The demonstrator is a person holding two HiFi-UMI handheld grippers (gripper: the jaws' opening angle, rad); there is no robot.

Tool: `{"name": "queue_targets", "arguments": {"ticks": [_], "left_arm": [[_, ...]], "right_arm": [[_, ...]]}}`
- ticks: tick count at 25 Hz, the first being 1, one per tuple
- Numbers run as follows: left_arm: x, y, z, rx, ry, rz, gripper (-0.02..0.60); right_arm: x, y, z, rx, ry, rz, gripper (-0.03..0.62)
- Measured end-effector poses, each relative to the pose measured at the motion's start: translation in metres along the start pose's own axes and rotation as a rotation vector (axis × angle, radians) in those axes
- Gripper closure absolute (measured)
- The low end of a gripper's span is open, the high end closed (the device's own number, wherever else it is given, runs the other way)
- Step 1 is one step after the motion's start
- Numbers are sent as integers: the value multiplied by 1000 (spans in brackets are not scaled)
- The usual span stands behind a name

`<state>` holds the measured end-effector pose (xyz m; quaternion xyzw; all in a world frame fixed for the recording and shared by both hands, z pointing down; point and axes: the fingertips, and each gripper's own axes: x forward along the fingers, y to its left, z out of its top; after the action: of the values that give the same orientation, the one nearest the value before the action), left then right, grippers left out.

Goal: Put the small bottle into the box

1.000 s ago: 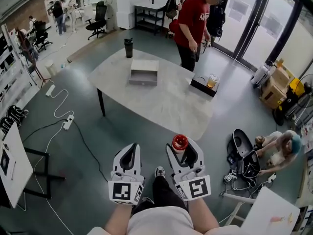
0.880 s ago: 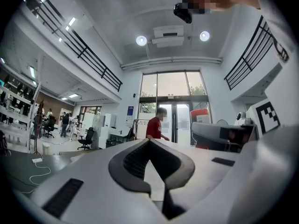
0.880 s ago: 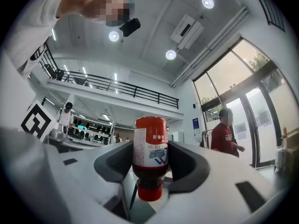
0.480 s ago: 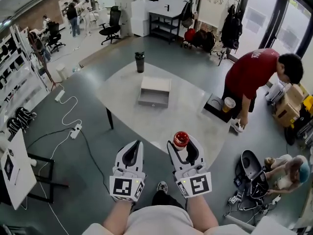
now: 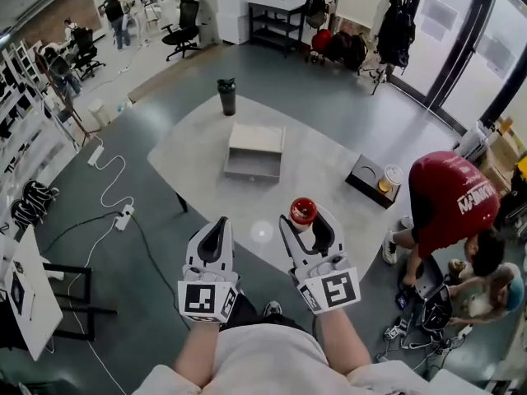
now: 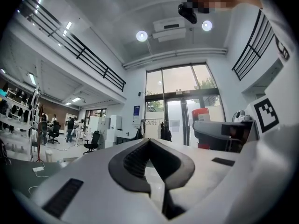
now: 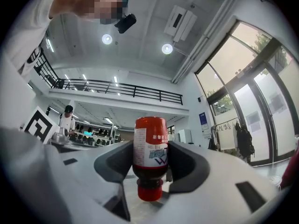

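Right gripper [image 5: 305, 223] is pinching the small bottle [image 5: 303, 211] mid-body; it is probably light, stiff and slick. Left gripper [image 5: 219, 227] is hanging pressed together, empty. Box [image 5: 256, 137] is sitting at twelve o'clock.

Within claw [image 7: 150, 147]: small bottle [image 7: 150, 161] (cap down)

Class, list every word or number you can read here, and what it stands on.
"MANKIN", then unclear: white print on a bent-over person's red shirt.
Label on the small bottle: print too blurred to read.
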<state>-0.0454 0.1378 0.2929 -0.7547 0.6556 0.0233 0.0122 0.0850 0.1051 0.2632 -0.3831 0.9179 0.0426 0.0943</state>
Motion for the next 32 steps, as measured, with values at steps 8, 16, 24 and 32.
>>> {"name": "queue_targets", "arguments": {"ticks": [8,16,24,32], "left_arm": [[89,21,-41,-29,47,-62,560],[189,56,-82,-58,139,-168,560],[262,100,-128,-105,238,-231,560],[308,133,-171,-147,331,-275,560]], "right_arm": [[51,-51,-43,35,65,-47,361],[127,-96,-89,65,159,-127,361],[203,-122,-150,146,276,-168,361],[257,-135,-195,167,374,-197,361]]}}
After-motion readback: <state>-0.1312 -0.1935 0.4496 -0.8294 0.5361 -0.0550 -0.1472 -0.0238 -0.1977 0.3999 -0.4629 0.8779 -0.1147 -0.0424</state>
